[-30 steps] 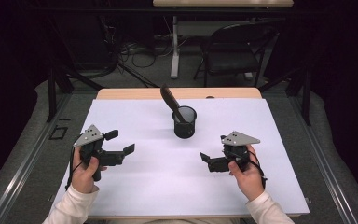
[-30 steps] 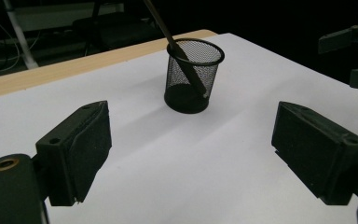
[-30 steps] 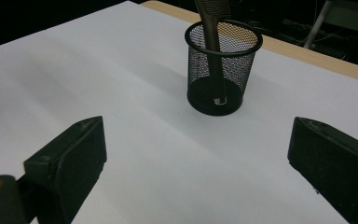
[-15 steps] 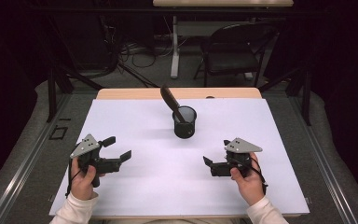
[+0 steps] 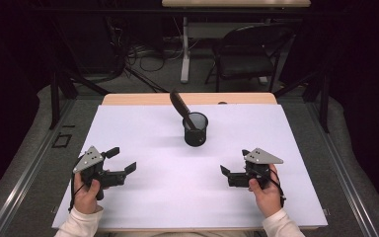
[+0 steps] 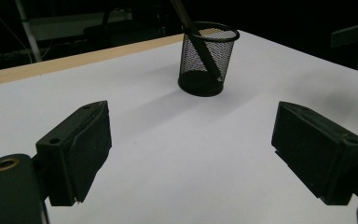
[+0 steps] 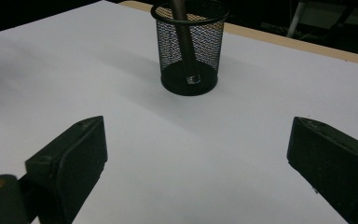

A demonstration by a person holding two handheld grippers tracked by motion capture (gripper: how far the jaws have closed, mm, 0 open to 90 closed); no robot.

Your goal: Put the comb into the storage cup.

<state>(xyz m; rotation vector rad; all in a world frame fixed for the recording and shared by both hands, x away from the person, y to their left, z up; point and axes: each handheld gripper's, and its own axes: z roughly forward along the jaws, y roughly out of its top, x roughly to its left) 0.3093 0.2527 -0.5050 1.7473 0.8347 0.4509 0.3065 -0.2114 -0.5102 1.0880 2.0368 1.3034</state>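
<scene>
Left hand-held gripper (image 5: 122, 160): jaws spread wide, nothing held between them; kept low over the desk (image 5: 177, 197) at the near left.
Right hand-held gripper (image 5: 233, 168): jaws likewise spread wide and empty; kept low at the near right.
Mesh cup (image 5: 196, 129): stood upright on the white sheet, ahead of and between both grippers, well apart from each.
Dark tool (image 5: 180, 104): stood in the cup, long axis leaned up and away to the left in the high view.
Nearer hand: judged about equal; the cup is seen centred ahead of each gripper's jaws.
</scene>
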